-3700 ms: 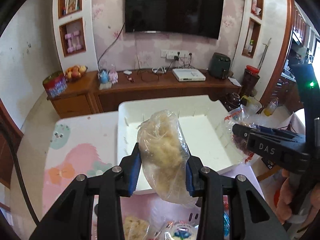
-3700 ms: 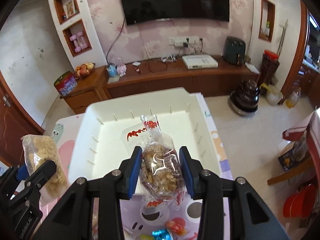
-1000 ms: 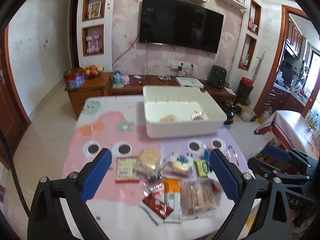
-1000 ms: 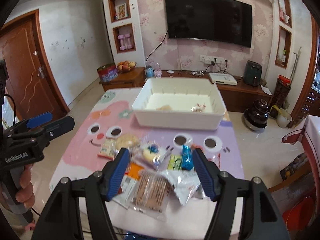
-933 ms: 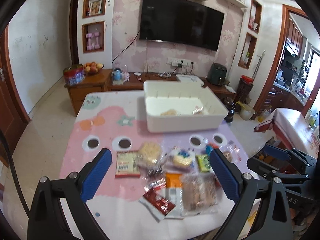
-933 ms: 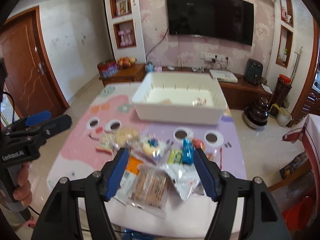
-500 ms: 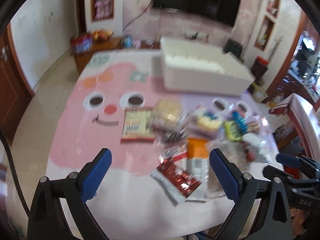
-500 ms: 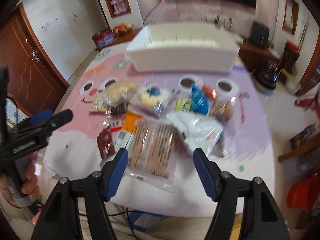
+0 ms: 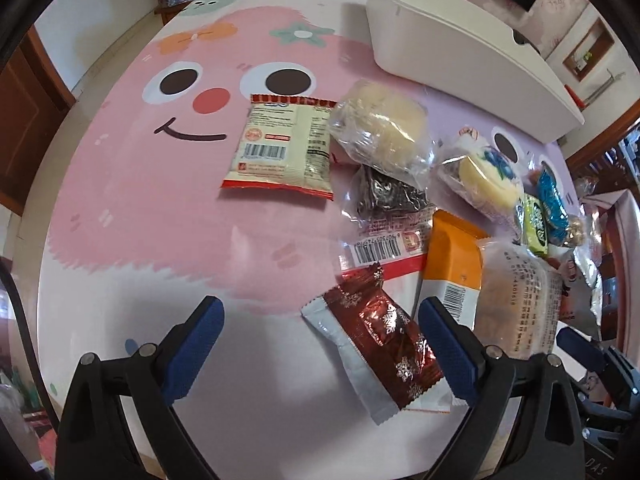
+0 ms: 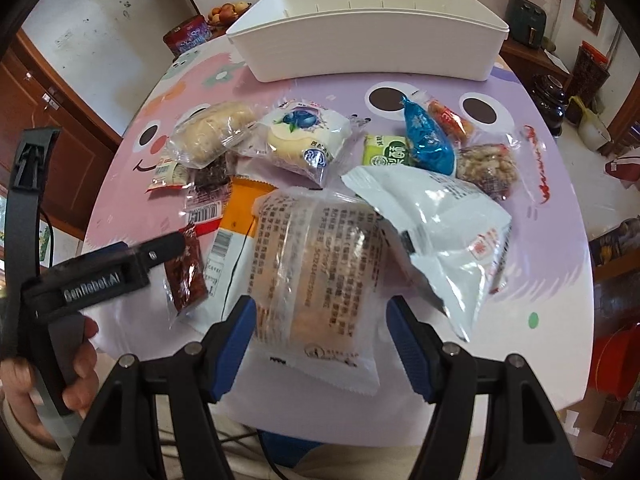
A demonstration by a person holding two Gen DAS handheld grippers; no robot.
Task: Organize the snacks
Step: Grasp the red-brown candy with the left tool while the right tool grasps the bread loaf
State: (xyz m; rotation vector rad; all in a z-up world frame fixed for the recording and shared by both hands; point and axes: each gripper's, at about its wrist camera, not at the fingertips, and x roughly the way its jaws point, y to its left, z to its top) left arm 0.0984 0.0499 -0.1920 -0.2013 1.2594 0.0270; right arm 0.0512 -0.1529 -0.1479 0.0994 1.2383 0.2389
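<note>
Several snack packs lie on the pink and purple table. My left gripper [image 9: 320, 340] is open, low over the table, with a dark red foil pack [image 9: 384, 336] between its fingers, not gripped. My right gripper [image 10: 322, 332] is open around the near end of a clear-wrapped bread pack [image 10: 320, 264]. A white pouch [image 10: 440, 220] lies partly over that pack. The white bin [image 10: 368, 36] stands at the far side of the table; it also shows in the left wrist view [image 9: 460, 44]. The left gripper shows in the right wrist view [image 10: 104, 272].
An orange pack [image 9: 456, 264], a cream packet with a barcode [image 9: 284, 148], a round bun in clear wrap [image 9: 380, 128], a blueberry cake pack [image 10: 304, 136], a blue foil candy [image 10: 428, 140] and a nut bag [image 10: 486, 168] crowd the table's middle. The near table edge is right under both grippers.
Both grippers have dropped from high above the table down to the snacks at its near edge. Both stay open. The bags they held 3.7 s ago are gone from them.
</note>
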